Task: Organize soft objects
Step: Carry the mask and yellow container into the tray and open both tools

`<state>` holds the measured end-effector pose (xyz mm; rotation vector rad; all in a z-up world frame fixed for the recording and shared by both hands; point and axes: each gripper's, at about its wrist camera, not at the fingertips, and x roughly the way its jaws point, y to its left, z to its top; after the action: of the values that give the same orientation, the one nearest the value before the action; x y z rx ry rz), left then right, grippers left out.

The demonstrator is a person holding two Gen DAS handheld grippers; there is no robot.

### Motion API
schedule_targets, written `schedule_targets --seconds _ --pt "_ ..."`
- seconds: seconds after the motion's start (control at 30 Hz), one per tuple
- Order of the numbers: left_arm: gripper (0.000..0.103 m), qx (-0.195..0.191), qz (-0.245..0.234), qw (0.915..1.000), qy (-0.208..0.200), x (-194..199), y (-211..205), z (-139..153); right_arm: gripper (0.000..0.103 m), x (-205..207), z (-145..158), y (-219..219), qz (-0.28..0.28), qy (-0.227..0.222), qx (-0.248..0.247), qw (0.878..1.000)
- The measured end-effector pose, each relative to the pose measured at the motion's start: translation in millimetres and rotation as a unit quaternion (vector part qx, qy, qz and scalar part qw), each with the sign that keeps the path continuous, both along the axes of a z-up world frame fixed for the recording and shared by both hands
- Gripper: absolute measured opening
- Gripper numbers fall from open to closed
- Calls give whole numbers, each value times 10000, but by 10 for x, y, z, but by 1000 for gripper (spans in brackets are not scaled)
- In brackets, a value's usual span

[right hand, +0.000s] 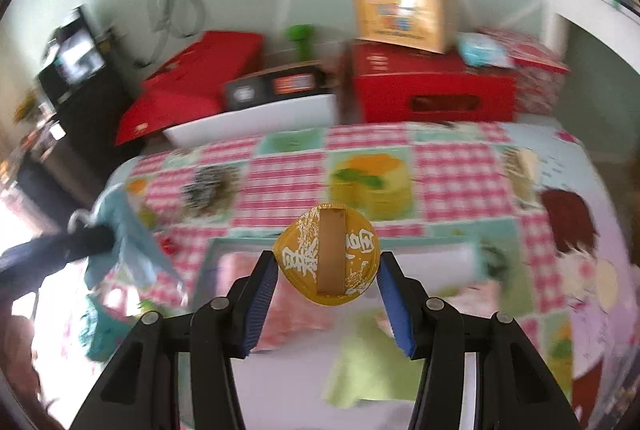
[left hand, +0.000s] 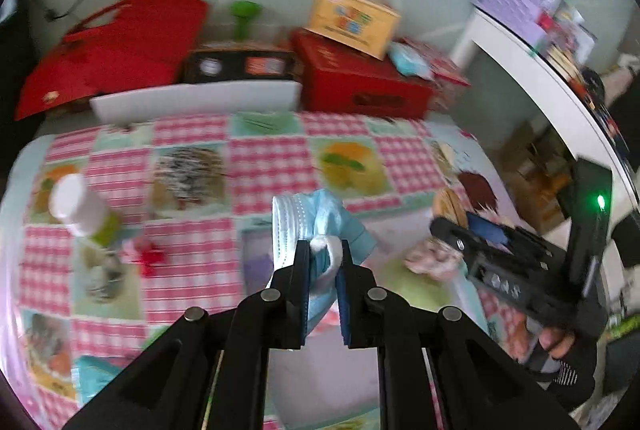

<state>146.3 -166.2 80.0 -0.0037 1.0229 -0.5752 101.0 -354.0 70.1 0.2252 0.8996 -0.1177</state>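
While both claws hang above the bench (left hand: 192, 149), which is covered in a pink checked cloth with pictures of food, each carries a soft thing, so the step in hand looks like the carry between picking up and putting down. At lower centre of the left wrist view, the left claw (left hand: 324, 262) is nearly closed, pinching a pale blue face mask (left hand: 320, 222) by its white ear loop and folded edge; the mask bunches upward above the tips. At lower centre of the right wrist view, the right claw (right hand: 328, 270) stands about half open, its blue pads pressing the two sides of a round yellow pouch (right hand: 326, 254) with white lettering and a brown strip down its middle. At the left edge of that view the mask appears again, hanging from the other claw. The next move calls for choosing a place for each item and lowering it before letting go; the mask, being limp, may snag on the pads. A long white tray (left hand: 192, 101) sits at the far edge of the bench, upper centre; what it holds is hidden. Behind it stand a red box (left hand: 360, 81) with a yellow handled box (left hand: 352, 17) on top, both closed. A white-capped bottle (left hand: 80, 209) stands at left.
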Motion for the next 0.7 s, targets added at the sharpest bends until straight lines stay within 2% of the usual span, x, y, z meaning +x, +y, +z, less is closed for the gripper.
schedule_targets --seconds 0.1,0.2,0.37,0.5,0.6,0.67,0.7 --pt "12 55 -301 9995 105 -64 -222 -126 54 -33 -65 -223 -371 119 45 9992" --pt "12 190 -561 9980 222 -148 -440 -233 54 -20 -122 -294 -496 229 2 9985" --pt "12 362 -850 9936 648 -212 -654 -551 55 72 -300 -238 -369 516 4 9980" --pt "12 524 -909 9885 1089 -206 -764 -869 55 167 -496 -157 -240 829 9 9963" --pt "13 610 -960 9848 1313 -215 -807 -1005 55 194 -562 -113 -190 938 -20 9954" --pt "18 606 -963 9839 1377 -229 -803 -1005 56 196 -568 -98 -190 967 -56 9951" --pt "29 586 -965 9846 1335 -241 -791 -971 58 200 -566 -100 -193 967 -64 9951"
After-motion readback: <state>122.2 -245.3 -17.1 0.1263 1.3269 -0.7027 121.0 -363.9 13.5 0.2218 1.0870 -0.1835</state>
